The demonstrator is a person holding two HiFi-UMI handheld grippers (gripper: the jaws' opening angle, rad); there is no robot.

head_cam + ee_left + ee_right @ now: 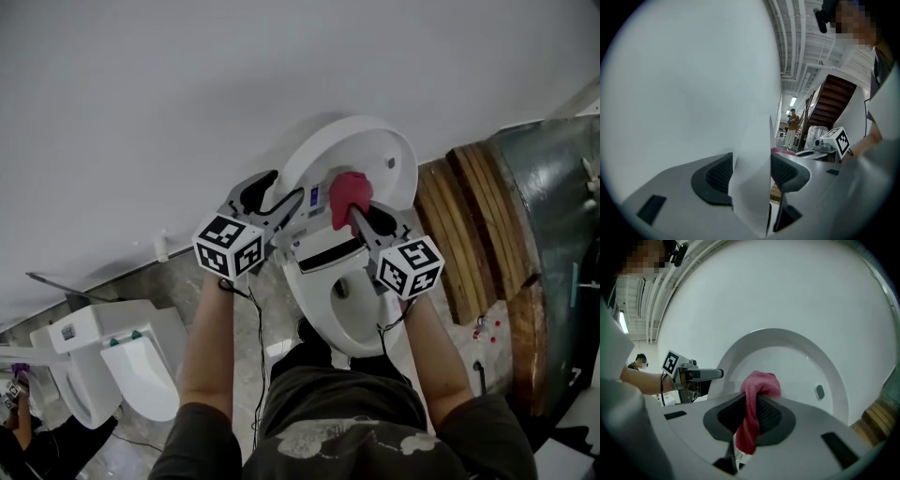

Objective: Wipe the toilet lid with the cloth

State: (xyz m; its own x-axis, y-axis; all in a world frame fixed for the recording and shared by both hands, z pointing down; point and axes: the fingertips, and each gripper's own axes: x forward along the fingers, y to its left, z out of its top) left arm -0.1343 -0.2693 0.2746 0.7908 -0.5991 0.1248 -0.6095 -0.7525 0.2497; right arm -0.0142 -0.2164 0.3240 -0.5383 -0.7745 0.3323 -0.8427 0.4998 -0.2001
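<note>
Here the raised toilet lid [375, 150] has its left edge standing between the jaws of the left gripper [277, 192], which are spread wide and not pressing on it. The right gripper [361, 217] has its jaws pinched on the pink cloth [348, 190], bunched against the lid's inner face near its middle.

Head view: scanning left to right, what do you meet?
second toilet → left gripper → pink cloth → wooden planks
</note>
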